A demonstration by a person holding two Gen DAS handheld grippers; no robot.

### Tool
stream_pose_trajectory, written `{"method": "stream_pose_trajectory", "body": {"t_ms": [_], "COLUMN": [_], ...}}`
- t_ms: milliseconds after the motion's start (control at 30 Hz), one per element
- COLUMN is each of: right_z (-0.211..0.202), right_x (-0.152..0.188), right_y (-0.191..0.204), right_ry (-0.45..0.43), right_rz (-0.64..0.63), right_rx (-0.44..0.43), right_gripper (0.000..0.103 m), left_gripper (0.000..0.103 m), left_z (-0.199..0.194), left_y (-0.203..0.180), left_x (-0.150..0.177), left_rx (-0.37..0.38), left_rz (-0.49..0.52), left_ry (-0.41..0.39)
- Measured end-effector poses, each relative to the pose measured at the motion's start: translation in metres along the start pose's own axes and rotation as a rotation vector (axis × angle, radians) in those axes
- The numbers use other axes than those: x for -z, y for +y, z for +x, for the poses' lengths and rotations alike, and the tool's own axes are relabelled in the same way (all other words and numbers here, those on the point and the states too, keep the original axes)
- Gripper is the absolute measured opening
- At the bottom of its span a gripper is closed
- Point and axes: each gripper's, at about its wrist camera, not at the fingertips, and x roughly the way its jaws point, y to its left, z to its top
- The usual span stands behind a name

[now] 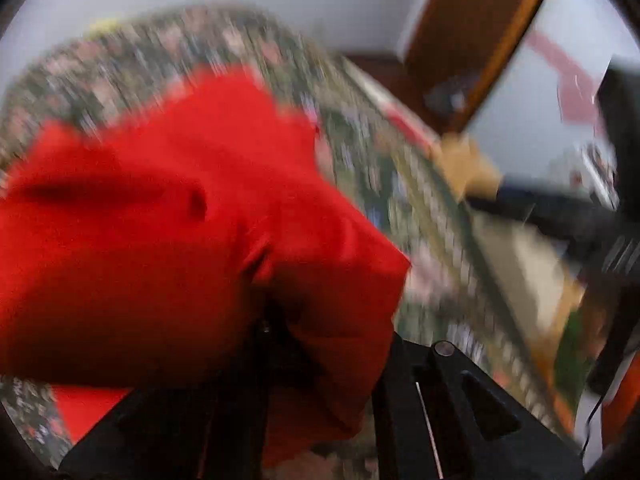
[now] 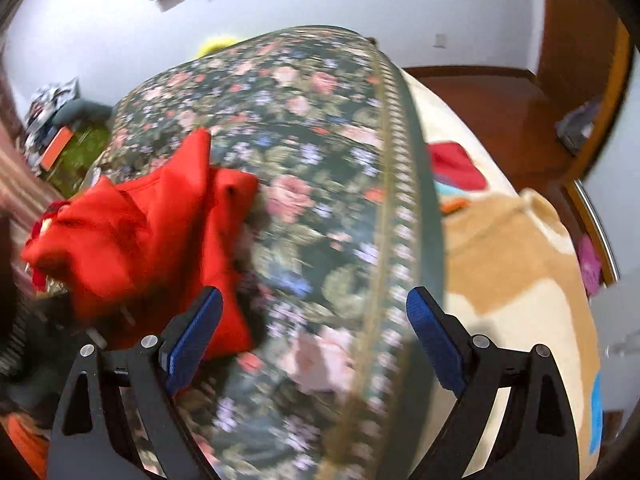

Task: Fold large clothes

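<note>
A large red garment (image 1: pixel 160 232) fills the left wrist view, lifted off the floral bedspread (image 1: pixel 224 40). My left gripper (image 1: pixel 280 320) is shut on the red garment, which drapes over and hides its fingertips. In the right wrist view the same garment (image 2: pixel 136 240) hangs bunched at the left above the floral bedspread (image 2: pixel 320 168). My right gripper (image 2: pixel 312 320) is open and empty, its blue pads (image 2: pixel 192 340) wide apart, just right of the garment's lower edge. Both views are motion-blurred.
A cream and tan blanket (image 2: pixel 500 272) lies right of the bedspread with a small red cloth (image 2: pixel 456 166) on it. A wooden door (image 1: pixel 472 32) and wooden floor (image 2: pixel 480 96) lie beyond. Clutter sits on the floor at the left (image 2: pixel 56 128).
</note>
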Motion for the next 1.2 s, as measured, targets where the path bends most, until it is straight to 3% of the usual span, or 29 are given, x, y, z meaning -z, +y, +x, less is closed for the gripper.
{"method": "stream_pose_trajectory", "body": {"t_ms": [100, 233, 300, 500, 600, 700, 833, 933, 1067, 1200], "right_z": [-0.009, -0.016, -0.023, -0.040, -0.045, -0.044, -0.030, -0.015, 0.003, 0.026], "right_x": [0.006, 0.010, 0.012, 0.016, 0.019, 0.024, 0.031, 0.039, 0.049, 0.058], "right_y": [-0.003, 0.005, 0.010, 0.035, 0.056, 0.077, 0.108, 0.134, 0.166, 0.196], "right_ry": [-0.002, -0.012, -0.021, -0.050, -0.058, -0.057, -0.029, 0.001, 0.030, 0.016], "right_rz": [0.017, 0.007, 0.001, -0.058, -0.108, -0.158, -0.227, -0.296, -0.382, -0.488], "right_rx": [-0.005, -0.016, -0.029, -0.051, -0.062, -0.077, -0.079, -0.089, -0.098, -0.050], "right_gripper": [0.092, 0.092, 0.092, 0.092, 0.092, 0.092, 0.092, 0.092, 0.092, 0.092], "left_gripper": [0.010, 0.037, 0.037, 0.042, 0.051, 0.054, 0.054, 0.054, 0.054, 0.054], "left_z": [-0.002, -0.030, -0.045, -0.100, -0.126, -0.142, -0.137, -0.123, -0.092, -0.081], "left_y": [0.001, -0.001, -0.011, -0.019, 0.002, 0.029, 0.073, 0.098, 0.127, 0.135], "left_x": [0.014, 0.019, 0.023, 0.033, 0.040, 0.050, 0.061, 0.072, 0.079, 0.090], "left_rx": [-0.002, 0.069, 0.072, -0.005, -0.076, -0.172, -0.282, -0.301, -0.294, -0.245], "left_rz": [-0.021, -0.052, -0.028, -0.003, -0.031, -0.065, -0.149, -0.202, -0.266, -0.300], "left_ry": [0.010, 0.017, 0.009, -0.099, -0.175, -0.214, -0.192, -0.166, -0.108, -0.131]}}
